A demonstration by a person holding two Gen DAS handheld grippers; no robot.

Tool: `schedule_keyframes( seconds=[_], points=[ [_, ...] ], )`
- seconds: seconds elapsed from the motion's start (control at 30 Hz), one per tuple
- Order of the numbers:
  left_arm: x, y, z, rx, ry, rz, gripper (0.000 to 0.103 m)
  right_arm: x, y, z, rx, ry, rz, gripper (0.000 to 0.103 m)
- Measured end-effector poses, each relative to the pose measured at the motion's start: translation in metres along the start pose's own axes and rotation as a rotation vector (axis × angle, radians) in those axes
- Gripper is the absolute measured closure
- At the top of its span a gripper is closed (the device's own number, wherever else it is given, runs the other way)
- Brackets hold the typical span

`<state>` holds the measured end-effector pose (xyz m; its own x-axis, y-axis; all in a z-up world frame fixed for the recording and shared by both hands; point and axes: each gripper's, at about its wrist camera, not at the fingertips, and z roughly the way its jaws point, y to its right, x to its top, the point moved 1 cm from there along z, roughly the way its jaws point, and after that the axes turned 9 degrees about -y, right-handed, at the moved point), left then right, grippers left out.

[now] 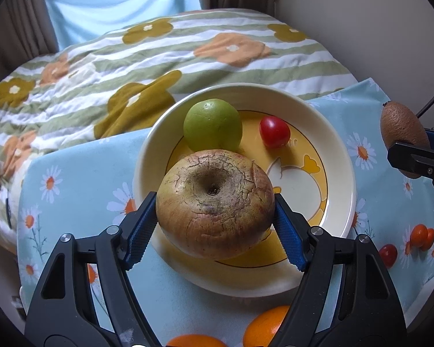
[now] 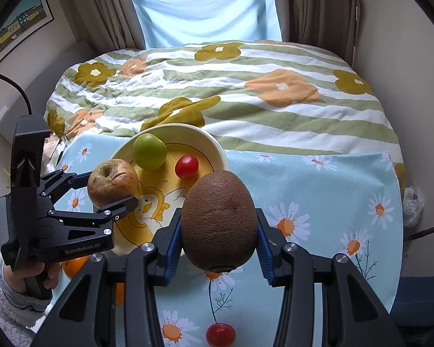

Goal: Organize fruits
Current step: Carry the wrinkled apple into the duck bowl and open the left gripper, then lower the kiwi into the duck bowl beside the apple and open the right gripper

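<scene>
Wrinkled apple (image 1: 215, 202) clamped in left gripper (image 1: 214, 219) over bowl (image 1: 147, 156).

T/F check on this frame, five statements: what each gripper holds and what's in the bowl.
1. The left gripper is shut on the apple. True.
2. The right gripper is empty. False: it is shut on the kiwi.
3. The bowl already holds a green fruit and a cherry tomato. True.
4. The apple rests on the bed. False: it is held over the bowl's near side.
5. All the tomatoes are in the bowl. False: another red tomato lies on the cloth.
</scene>
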<state>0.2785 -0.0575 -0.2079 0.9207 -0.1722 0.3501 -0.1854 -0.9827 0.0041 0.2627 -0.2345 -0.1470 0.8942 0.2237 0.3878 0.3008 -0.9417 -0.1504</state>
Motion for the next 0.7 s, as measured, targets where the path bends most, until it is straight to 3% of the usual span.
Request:
schedule_keyframes(
  seconds=[0.03, 0.07, 0.13, 0.7],
  points=[
    [-0.001, 0.001, 0.000, 0.007, 0.003, 0.005, 0.020, 0.000, 0.001, 0.000, 0.001, 0.000, -0.001, 0.061],
    [-0.001, 0.001, -0.004, 0.011, 0.018, 0.012, 0.009, 0.001, 0.002, 0.000, 0.002, 0.001, -0.001, 0.061],
    [0.000, 0.002, -0.015, 0.021, 0.060, 0.015, 0.000, 0.002, 0.003, 0.000, 0.005, 0.003, -0.001, 0.061],
    [-0.016, -0.026, -0.062, 0.048, 0.085, -0.072, 0.000, 0.018, -0.019, 0.014, 0.053, -0.017, -0.105, 0.061]
  ],
)
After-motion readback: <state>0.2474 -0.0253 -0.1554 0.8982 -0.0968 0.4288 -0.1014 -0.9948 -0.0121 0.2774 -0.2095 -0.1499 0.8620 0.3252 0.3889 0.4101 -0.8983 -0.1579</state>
